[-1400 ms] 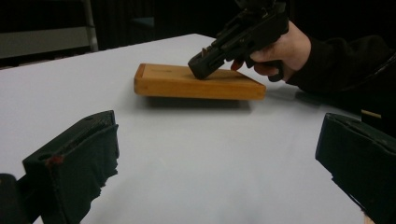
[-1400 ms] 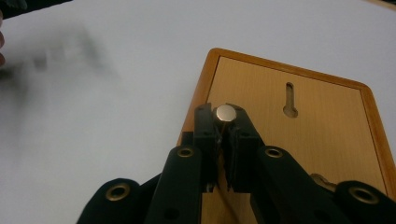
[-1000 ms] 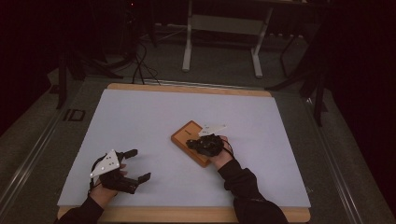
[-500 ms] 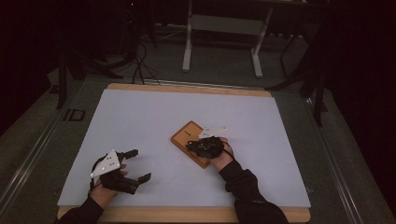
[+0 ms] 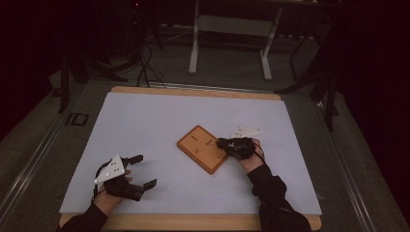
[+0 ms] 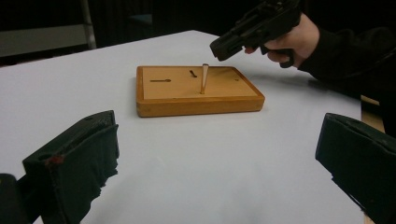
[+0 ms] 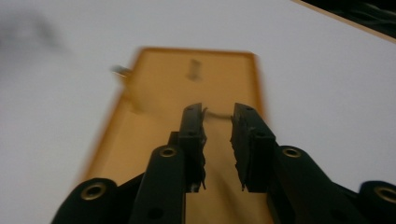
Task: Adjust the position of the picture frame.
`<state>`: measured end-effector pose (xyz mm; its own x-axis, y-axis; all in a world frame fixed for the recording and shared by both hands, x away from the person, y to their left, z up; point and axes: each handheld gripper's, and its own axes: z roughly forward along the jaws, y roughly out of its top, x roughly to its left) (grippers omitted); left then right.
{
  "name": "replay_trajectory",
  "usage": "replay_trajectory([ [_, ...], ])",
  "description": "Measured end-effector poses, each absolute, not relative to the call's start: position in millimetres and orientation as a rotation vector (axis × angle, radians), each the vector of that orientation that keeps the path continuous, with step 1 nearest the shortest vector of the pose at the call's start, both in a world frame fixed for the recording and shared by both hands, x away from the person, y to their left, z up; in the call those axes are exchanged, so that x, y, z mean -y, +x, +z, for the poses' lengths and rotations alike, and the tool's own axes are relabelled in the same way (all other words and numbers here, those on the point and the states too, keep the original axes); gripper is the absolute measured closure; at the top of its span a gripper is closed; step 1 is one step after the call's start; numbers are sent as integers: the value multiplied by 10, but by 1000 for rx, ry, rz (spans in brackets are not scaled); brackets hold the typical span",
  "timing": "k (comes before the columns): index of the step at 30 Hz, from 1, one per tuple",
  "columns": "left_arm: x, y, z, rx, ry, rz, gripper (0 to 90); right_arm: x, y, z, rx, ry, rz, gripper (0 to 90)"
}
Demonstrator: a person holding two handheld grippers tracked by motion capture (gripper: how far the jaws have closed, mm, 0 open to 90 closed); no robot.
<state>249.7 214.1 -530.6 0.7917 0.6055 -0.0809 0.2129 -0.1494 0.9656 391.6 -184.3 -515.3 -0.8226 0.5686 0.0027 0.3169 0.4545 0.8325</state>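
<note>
Jaws of the right gripper (image 7: 218, 116) stood a little apart, clamped on nothing, above the near-right edge of the wooden block (image 5: 203, 147), which lay at the middle of the white table cover (image 5: 145, 125). One thin peg (image 6: 204, 78) stood upright in the block; two dark marks beside it were perhaps slots, the blurred view leaving that unclear. Well left of the block, the left gripper (image 5: 140, 170) rested with jaws wide apart, empty.

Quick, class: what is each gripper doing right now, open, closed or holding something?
Left gripper: open, holding nothing, apart from the wooden board.
Right gripper: jaws slightly apart above the board, gripping nothing.
</note>
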Motion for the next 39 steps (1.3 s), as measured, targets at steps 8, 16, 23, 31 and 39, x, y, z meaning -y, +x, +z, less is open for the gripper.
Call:
replay_trajectory([
  [8, -2135, 2503, -5313, -644, 1723, 383, 0, 2096, 4039, -5309, -2410, 858, 1200, 900],
  [16, -2141, 2500, -5316, -650, 1723, 384, 0, 2167, 4037, -5355, -2430, 894, 1174, 900],
  [23, -2131, 2503, -5320, -649, 1728, 383, 0, 2182, 4031, -5403, -2440, 922, 1161, 900],
  [31, -2135, 2503, -5318, -650, 1726, 384, 0, 2101, 3943, -5427, -2488, 884, 1171, 900],
  [39, -2137, 2503, -5317, -651, 1726, 384, 0, 2035, 3856, -5415, -2521, 864, 1204, 900],
])
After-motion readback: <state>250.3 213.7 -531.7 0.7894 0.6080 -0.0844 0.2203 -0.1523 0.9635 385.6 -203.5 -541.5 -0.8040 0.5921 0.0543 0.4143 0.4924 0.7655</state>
